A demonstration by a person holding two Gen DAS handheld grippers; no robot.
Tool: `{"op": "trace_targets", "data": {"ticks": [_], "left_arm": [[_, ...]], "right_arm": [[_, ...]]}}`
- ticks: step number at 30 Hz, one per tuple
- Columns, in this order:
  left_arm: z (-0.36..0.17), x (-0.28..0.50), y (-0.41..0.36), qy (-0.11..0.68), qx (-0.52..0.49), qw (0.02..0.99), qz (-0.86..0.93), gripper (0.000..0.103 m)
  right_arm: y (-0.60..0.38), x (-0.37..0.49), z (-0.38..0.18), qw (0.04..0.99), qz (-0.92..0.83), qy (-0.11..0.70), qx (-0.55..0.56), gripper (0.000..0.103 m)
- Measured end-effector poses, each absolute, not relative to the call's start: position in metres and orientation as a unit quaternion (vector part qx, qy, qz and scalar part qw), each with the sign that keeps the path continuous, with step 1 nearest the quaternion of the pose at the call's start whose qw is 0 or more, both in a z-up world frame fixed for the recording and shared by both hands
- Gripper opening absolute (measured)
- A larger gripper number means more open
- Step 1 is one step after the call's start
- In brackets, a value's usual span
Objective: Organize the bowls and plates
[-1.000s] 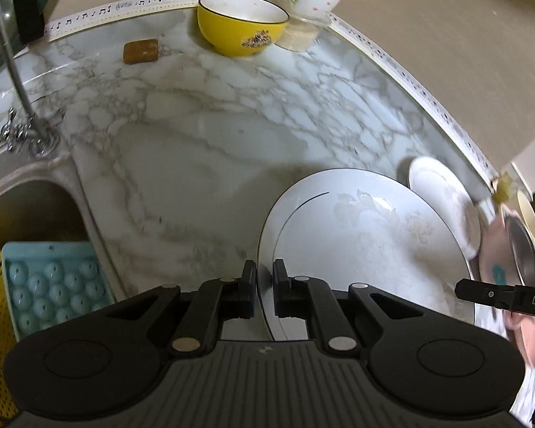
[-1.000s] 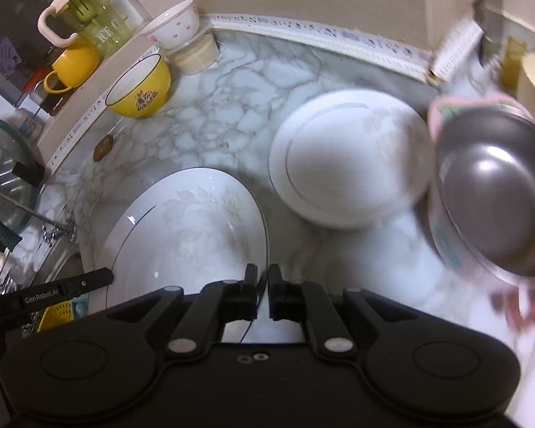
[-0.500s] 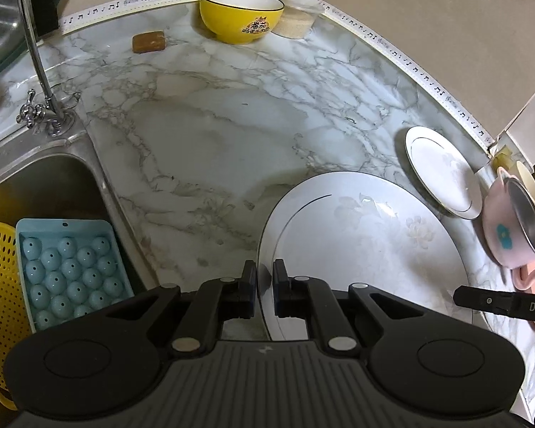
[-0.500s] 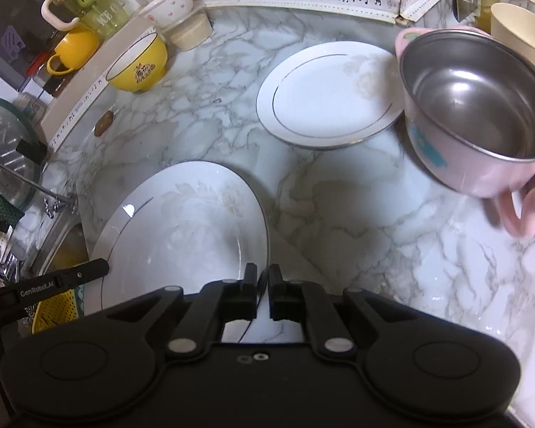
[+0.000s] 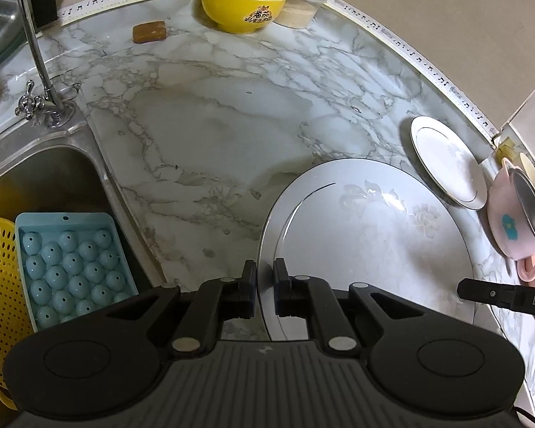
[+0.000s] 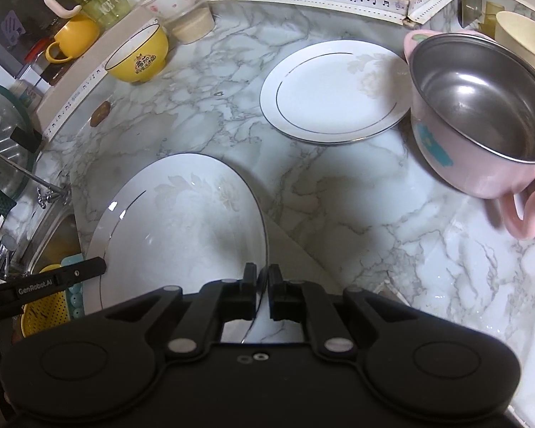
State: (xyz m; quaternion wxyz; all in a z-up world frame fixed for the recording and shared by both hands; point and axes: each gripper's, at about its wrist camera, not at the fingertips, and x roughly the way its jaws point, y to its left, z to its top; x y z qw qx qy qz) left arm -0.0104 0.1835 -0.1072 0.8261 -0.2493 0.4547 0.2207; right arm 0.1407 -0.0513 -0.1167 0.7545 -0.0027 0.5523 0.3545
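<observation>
The left gripper [image 5: 265,290] and right gripper [image 6: 263,291] each pinch one edge of the big plate [image 5: 367,239], so it stays flat and does not tip above the counter [image 5: 214,125].

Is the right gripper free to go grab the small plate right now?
Probably not: the right gripper is shut on the large plate's rim. Otherwise the counter toward the small plate looks clear.

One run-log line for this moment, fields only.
left gripper: shut on large plate rim | right gripper: shut on opposite rim | small plate: flat on counter, beyond | yellow bowl: untouched
</observation>
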Motion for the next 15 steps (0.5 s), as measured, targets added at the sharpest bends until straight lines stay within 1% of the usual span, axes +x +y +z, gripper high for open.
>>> {"op": "trace_targets", "data": {"ticks": [3, 9, 15], "left_arm": [[-0.107, -0.01, 0.184, 0.457, -0.246, 0.827, 0.218, 0.008], [-0.104, -0.011, 0.182, 0.455, -0.229, 0.833, 0.217, 0.009], [-0.09, -0.014, 0.182, 0.441, -0.202, 0.846, 0.221, 0.009]], "right_arm": [[-0.05, 0.14, -0.113, 0.764, 0.35, 0.542, -0.012, 0.014], [-0.056, 0.144, -0.106, 0.775, 0.338, 0.534, -0.015, 0.018], [-0.06, 0.143, -0.099, 0.783, 0.328, 0.528, -0.016, 0.022]]}}
